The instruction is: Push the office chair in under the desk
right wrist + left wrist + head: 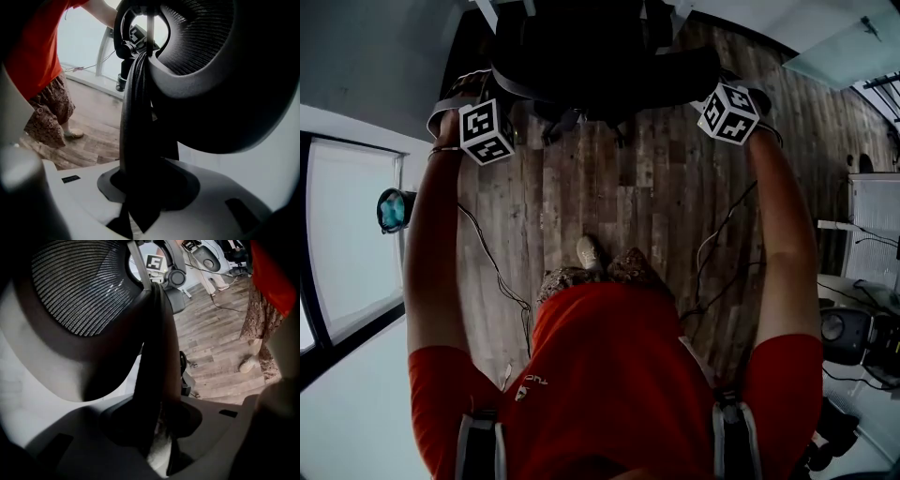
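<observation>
While both bare arms reach straight out, I see the office chair (600, 56) filling the top of the head view, a bulky black shape standing on the floor with its back toward the person in the red shirt (609, 375). Its backrest is a taut, ribbed mesh (79, 287) stretched inside a smooth, curved dark rim (136, 117). The left gripper (161, 425) is clamped onto that rim at one side and the right gripper (140, 187) is clenched on it at the other, with the dark edge running between pale grey jaws in each gripper view. Below lies a floor (619, 197) of worn grey-brown wooden planks. A tall window (352, 244) with a dark frame lines the left. A small black speaker (844, 330) sits at the right, and thin black cables (502, 281) trail across the boards.
</observation>
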### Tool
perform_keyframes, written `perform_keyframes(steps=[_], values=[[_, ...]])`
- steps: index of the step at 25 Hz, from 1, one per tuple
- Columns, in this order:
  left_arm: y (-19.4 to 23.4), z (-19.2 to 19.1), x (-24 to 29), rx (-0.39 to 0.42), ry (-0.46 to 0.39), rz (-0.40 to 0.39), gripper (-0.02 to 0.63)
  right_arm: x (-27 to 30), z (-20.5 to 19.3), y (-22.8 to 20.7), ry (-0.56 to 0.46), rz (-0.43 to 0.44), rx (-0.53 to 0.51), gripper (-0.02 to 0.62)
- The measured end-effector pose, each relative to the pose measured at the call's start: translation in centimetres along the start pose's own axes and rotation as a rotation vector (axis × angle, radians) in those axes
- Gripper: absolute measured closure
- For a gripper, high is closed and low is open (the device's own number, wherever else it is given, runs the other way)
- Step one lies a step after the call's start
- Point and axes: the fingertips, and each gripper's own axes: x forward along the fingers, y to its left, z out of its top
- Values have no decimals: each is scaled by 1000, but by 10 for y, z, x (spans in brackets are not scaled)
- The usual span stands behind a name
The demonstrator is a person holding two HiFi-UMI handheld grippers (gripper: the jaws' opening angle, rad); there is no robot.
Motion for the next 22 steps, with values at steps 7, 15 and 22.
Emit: perform_keyframes(steps=[7,15,22], values=[[35,-14,32,9,2,-3,477,24,0,-41,13,2,21,459],[76,-34,74,8,10,-12,477,53,2,-89,3,-16,21,459],[118,-50,116,13,3,-15,474,82,2,-137,-2,-23,20,459]])
